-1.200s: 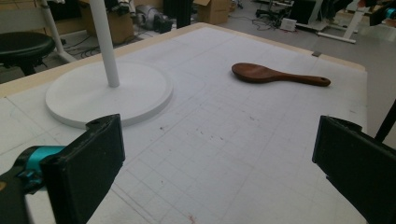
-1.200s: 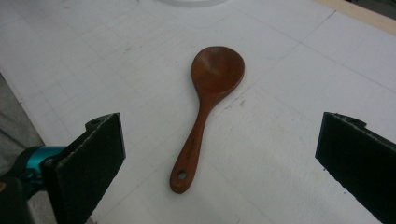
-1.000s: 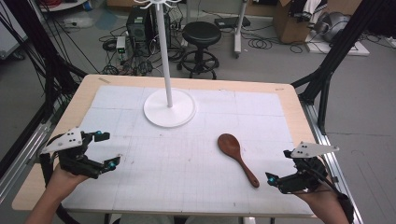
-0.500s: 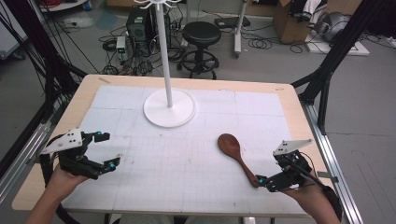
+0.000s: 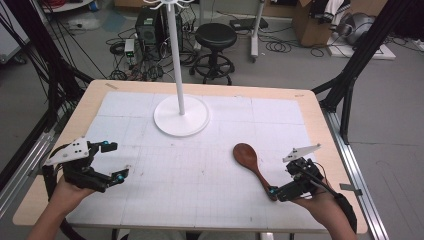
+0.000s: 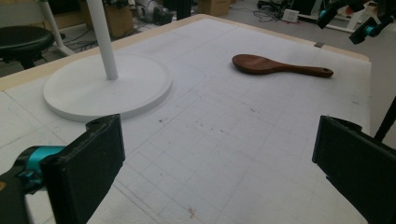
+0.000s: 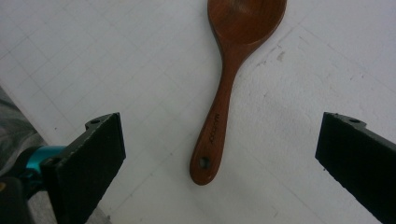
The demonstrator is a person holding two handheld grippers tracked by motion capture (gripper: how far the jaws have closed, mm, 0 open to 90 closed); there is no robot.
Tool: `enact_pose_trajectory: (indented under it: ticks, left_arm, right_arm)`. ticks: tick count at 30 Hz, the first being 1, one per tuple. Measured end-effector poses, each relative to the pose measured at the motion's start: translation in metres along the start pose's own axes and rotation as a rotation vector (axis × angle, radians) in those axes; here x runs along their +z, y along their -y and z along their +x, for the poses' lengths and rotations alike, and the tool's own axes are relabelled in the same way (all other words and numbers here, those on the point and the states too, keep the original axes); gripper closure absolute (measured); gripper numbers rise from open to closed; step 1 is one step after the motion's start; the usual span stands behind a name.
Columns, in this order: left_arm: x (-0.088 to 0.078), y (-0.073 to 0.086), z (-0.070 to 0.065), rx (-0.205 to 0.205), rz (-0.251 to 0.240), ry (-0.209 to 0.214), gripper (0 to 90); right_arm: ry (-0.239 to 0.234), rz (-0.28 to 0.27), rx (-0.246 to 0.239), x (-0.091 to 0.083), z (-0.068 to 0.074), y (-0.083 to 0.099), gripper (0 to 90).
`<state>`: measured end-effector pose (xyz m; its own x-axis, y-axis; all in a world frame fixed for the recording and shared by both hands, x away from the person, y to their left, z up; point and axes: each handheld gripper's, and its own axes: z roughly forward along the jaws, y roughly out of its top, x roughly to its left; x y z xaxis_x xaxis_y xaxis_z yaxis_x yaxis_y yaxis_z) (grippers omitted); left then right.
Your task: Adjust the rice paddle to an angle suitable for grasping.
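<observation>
At the left side of the table [image 5: 320,125], the left gripper [image 5: 112,161] sits in the person's left hand [image 5: 67,192] above the white gridded mat [image 5: 200,185]. Its jaws stand wide apart and hold nothing; in the left gripper view they frame bare mat, with nothing between them. That gripper points toward the middle of the table.

Further right, near the far edge of the mat, stands a white stand [image 5: 181,115] with a round flat base and a thin upright pole. In the left gripper view the stand [image 6: 107,86] is ahead and to the left, well apart from the jaws.

Right of centre lies the wooden spoon [image 5: 252,167], flat on the mat, its bowl toward the far side and its handle running toward the near right corner. The handle has a small hole at its end.

At the right, the right gripper [image 5: 276,192] is held in the person's right hand [image 5: 322,202], low over the mat just at the handle end of the spoon. Its jaws are wide open and grip nothing. In the right gripper view the spoon [image 7: 224,102] lies between the two jaws, handle end nearest the camera, clear of both jaws. Whether the jaw tips touch the mat I cannot tell.
</observation>
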<state>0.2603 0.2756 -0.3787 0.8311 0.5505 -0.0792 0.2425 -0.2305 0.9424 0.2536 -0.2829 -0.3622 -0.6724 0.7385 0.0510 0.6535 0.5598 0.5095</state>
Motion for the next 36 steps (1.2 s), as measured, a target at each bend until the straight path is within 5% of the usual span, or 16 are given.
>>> enact_pose_trajectory:
  ticks: [16, 36]
  left_arm:
    - [0.0, 0.001, 0.001, 0.006, 0.012, -0.012, 3.0]
    - [0.0, 0.001, 0.002, 0.009, 0.014, -0.019, 3.0]
  right_arm:
    - [0.003, 0.064, -0.02, 0.025, 0.003, -0.022, 0.5]
    - [0.018, 0.168, 0.011, 0.052, 0.004, -0.038, 1.4]
